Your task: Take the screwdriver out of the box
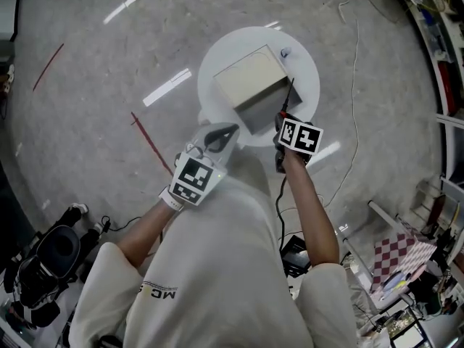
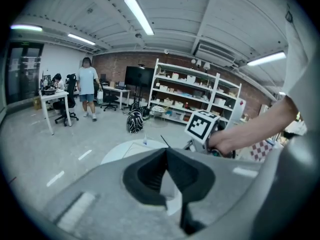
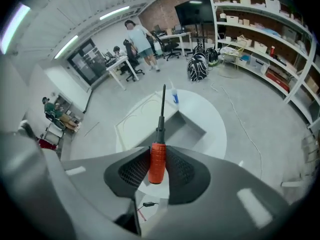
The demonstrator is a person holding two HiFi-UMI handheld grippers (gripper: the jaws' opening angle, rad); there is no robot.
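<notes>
Two tongs above the desk, screwdriver clear of the box
Your right tongs (image 3: pixel 159 154) clamp the screwdriver (image 3: pixel 157 165) by its orange handle, shaft pointing ahead over the open box (image 3: pixel 192 128), so it looks already out; your left tongs (image 2: pixel 166 153) hang beside, tips together on nothing, likely unneeded. Beyond, the box sits on the round white desk (image 3: pixel 220 134)

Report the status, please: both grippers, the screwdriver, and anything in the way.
Right gripper shut on screwdriver handle, shaft over the open box. Left gripper shut, empty. No obstruction visible.
</notes>
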